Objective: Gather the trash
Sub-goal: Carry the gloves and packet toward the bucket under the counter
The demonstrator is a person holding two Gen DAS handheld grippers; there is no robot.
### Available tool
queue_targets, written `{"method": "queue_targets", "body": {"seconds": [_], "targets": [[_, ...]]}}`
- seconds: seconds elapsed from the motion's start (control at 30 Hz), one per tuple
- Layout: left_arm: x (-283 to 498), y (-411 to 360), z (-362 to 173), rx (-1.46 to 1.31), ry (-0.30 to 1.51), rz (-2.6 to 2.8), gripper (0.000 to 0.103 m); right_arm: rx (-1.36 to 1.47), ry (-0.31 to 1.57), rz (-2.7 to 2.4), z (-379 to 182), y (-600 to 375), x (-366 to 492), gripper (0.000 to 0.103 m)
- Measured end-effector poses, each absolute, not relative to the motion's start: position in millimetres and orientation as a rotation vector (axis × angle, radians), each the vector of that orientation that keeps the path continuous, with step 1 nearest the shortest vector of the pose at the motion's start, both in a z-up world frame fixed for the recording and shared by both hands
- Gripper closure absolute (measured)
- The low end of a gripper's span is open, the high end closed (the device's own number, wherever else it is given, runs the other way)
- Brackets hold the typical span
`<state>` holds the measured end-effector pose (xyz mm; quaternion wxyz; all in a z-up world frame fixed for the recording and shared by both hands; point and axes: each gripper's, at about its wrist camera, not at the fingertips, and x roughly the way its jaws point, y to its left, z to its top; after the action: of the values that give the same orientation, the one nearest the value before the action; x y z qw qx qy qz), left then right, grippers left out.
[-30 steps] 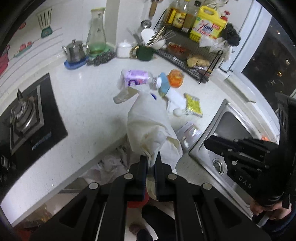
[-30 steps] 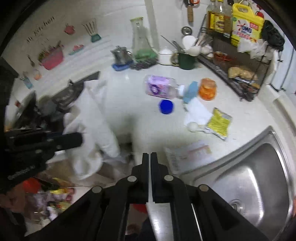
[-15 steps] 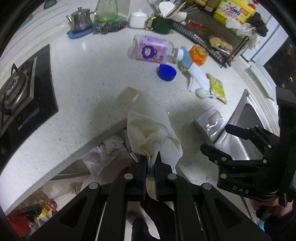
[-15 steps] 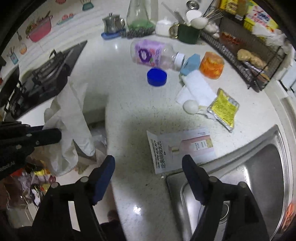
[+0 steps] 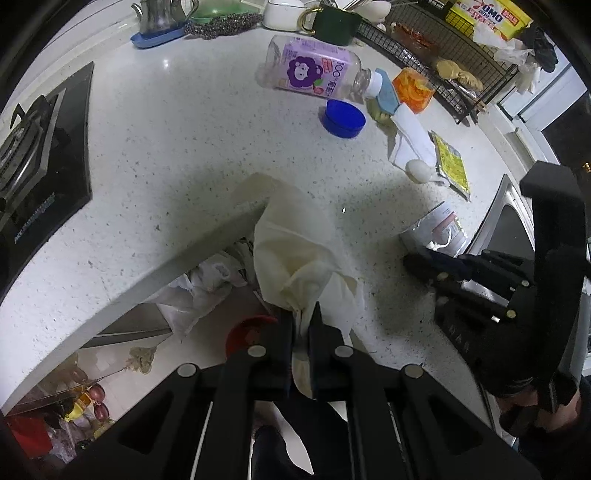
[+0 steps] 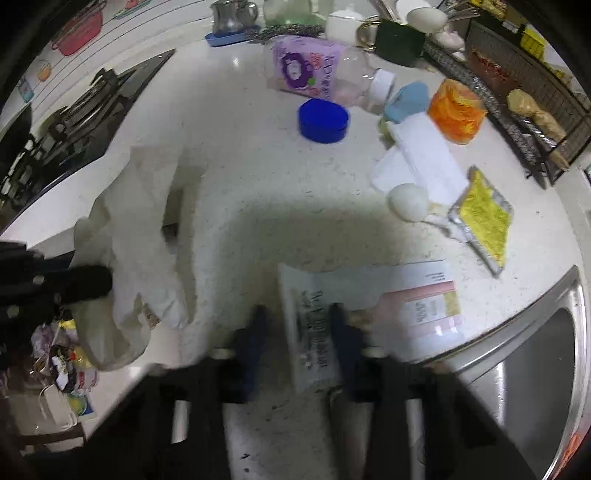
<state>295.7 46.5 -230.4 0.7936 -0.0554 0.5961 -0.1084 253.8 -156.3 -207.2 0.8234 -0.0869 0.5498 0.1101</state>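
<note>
Trash pick-up under way, one piece in hand. Left hand-held gripper [image 5: 303, 317] clamped tight on a gathered fold of the cream plastic bag [image 5: 295, 251], draped over the edge of the white speckled desk [image 5: 184, 147] with its mouth hanging towards the floor clutter below.

Right hand-held gripper [image 6: 295, 314] down at the desk's near edge, jaws closing, blurred with motion. Between them, the near end of the flat white-and-pink printed sachet [image 6: 369, 295], lying just beside the steel sink [image 6: 535, 350]. Pads apart from the sachet in the wrist view, no squeeze showing yet.

Judged next: finish the pinch on that thin edge, lift, carry left, drop into the bag. Needs a low, flat bite; a sachet this thin likely to slide on the stone or slip out of the pads. Bag mouth looks slack, so probably some spreading needed first.

More to collect afterwards, by the look of it: clear plastic bottle with purple label [image 5: 314, 70] on its side, round blue lid [image 6: 323, 120], yellow foil packet [image 6: 484, 218].

Writing: "100%" legible on the bottle label; "OMO" on the yellow jug [image 5: 484, 14] on the rack. Chinese print on the sachet, too blurred to read.
</note>
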Motion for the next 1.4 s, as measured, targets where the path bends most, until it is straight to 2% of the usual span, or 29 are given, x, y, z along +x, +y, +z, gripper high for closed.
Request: {"method": "queue_targets", "body": {"seconds": [0.1, 0.37, 1.03, 1.4], "targets": [[293, 47, -230, -0.119, 1.28, -0.231, 0.097, -0.186, 1.171, 0.242, -207, -158, 254, 0.102], [278, 53, -210, -0.101, 1.236, -0.236, 0.097, -0.103, 1.143, 0.273, -189, -158, 238, 0.103], [182, 104, -129, -0.065, 1.042, -0.27, 0.097, -0.029, 0.931, 0.271, -80, -107, 145, 0.103], [120, 133, -128, -0.039, 1.029, -0.284, 0.097, 0.015, 0.895, 0.272, -73, -75, 91, 0.103]]}}
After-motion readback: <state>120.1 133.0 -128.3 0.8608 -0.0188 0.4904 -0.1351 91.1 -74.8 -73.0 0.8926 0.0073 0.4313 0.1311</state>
